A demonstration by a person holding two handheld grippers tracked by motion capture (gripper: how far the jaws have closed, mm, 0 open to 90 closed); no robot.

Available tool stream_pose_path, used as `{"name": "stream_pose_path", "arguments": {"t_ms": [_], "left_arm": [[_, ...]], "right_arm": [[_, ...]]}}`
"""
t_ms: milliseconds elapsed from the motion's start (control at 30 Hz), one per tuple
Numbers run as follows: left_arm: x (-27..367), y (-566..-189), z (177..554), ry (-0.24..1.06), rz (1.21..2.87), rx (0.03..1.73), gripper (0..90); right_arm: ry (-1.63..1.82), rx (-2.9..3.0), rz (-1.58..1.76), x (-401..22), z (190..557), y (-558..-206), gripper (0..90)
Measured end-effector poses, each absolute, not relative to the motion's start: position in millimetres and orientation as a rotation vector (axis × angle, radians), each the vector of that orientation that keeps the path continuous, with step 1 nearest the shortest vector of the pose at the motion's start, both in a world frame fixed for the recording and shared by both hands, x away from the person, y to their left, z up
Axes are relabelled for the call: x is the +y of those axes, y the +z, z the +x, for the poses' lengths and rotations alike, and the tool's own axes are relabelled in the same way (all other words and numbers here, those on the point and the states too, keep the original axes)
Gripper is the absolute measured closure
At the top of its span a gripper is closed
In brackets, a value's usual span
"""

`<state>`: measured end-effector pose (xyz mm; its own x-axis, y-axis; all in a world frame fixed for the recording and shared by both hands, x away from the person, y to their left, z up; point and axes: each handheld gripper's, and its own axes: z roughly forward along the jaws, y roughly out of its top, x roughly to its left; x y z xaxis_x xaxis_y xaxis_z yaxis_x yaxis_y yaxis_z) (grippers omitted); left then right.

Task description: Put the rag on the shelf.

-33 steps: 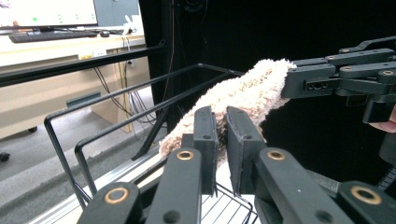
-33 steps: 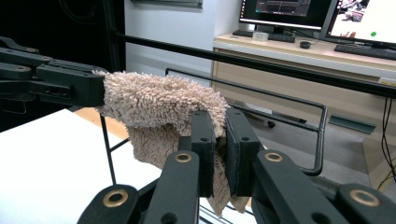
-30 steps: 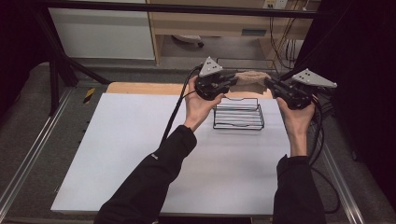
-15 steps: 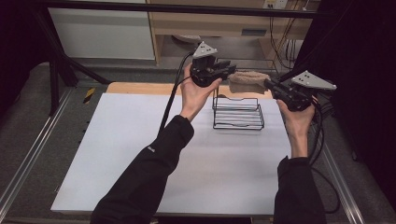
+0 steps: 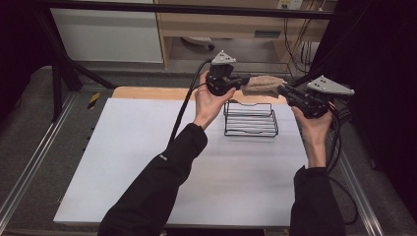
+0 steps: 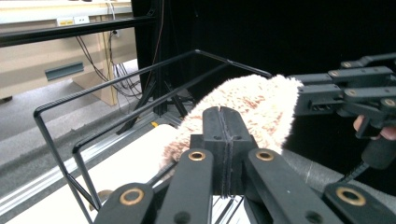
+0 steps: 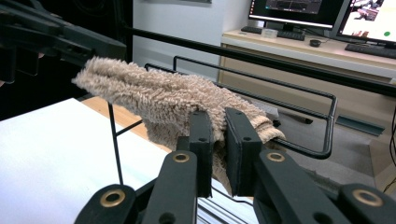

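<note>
One beige fluffy cloth [image 5: 264, 84] hangs in the air above the back edge of one black wire rack [image 5: 251, 119], stretched between two grippers; the left gripper [image 5: 237, 82] has just clamped one end, the right gripper [image 5: 284, 90] pinches the other; the white table [image 5: 123, 162] has wide free room in front and at the left.

Bench [image 5: 123, 162]: white top bare across left half and near edge, free passage there. Wire rack [image 5: 251, 119] stands near far right corner, sole obstacle on top. Above rack, beige towel [image 5: 264, 83] stretched between left tool [image 5: 242, 81] and right tool [image 5: 284, 91], barring way down into rack from above. Black frame post [image 5: 59, 73] off far left corner.
</note>
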<state>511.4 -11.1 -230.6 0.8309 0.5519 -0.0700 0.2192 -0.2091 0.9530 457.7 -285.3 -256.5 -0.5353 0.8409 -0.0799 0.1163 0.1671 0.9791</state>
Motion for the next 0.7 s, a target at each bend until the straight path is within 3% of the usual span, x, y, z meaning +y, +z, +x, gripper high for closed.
{"name": "stream_pose_path", "arguments": {"t_ms": [233,433,600,700], "left_arm": [[-15.9,-238.9,507.9,0.375,1.826,0.573,89.7],[-17.1,-241.8,506.9,0.398,1.846,0.555,89.7],[-18.9,-246.5,505.6,0.415,1.875,0.541,89.8],[-19.6,-249.7,505.2,0.419,1.884,0.539,89.8]], "right_arm": [[1.418,1.81,0.913,-285.9,453.8,-255.8,75.3],[1.456,1.802,0.927,-289.6,444.5,-251.1,61.5],[1.492,1.787,0.92,-289.0,440.6,-242.3,61.7],[1.49,1.811,0.938,-283.2,442.7,-238.7,72.2]]}}
